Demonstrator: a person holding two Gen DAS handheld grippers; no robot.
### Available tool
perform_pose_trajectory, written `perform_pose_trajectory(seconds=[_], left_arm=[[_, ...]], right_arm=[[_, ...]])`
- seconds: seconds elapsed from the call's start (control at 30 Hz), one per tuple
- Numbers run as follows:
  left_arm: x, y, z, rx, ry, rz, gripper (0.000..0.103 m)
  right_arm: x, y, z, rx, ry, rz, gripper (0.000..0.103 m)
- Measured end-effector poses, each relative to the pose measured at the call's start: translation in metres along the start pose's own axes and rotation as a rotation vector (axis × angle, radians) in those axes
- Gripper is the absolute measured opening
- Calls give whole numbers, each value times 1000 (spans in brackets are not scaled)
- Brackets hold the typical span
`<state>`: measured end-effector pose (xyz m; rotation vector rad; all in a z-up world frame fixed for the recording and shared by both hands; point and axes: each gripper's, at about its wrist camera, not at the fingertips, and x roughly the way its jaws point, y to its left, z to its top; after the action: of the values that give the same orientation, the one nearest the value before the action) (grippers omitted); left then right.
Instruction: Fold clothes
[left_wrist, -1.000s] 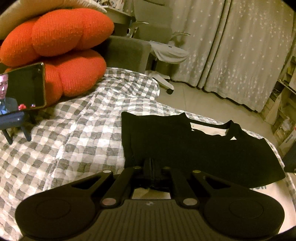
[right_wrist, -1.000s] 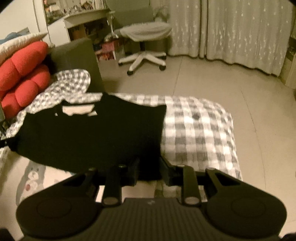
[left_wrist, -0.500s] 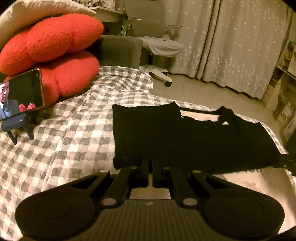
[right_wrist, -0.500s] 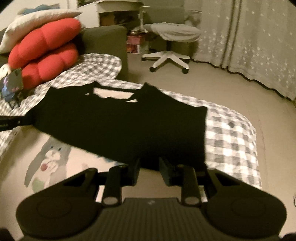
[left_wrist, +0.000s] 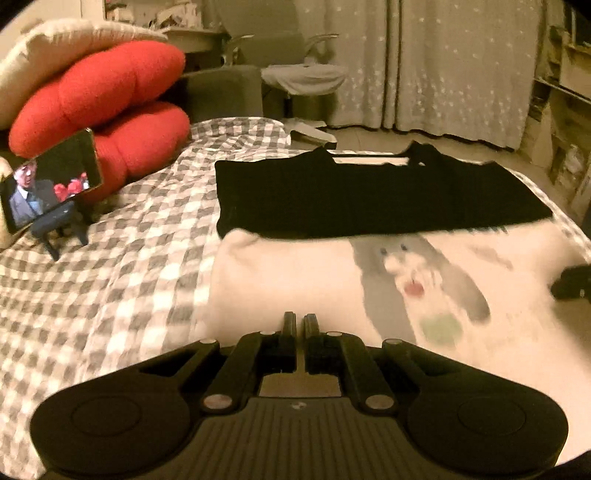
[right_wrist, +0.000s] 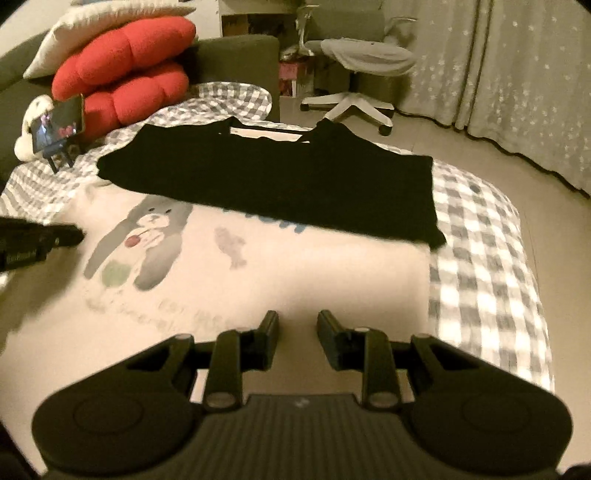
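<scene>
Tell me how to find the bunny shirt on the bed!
Start at the bed with the grey-and-white checked cover. In its middle lies a folded black garment, and the cream T-shirt with a grey cartoon rabbit print spreads out just below it, nearer the cameras. It is the only pale cloth bearing a picture; the black garment overlaps its far edge.

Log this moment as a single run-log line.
left gripper: shut, empty | right gripper: open, empty | black shirt: lying flat across upper part of white bunny-print garment | surface: checked bedcover
</scene>
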<state>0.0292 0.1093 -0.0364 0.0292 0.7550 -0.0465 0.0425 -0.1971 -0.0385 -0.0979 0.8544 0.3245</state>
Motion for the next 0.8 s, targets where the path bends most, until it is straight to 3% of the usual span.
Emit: perform_pose_trajectory(seconds=[0.53,0.8], left_arm=[[-66,34,-64,-172,0,-59,5],[-81,36,-78,-187,-7,-70,5]], right_arm=[[-68,0,-77,126,-22,-18,26],[-88,0,-100,174,-13,-7,26]])
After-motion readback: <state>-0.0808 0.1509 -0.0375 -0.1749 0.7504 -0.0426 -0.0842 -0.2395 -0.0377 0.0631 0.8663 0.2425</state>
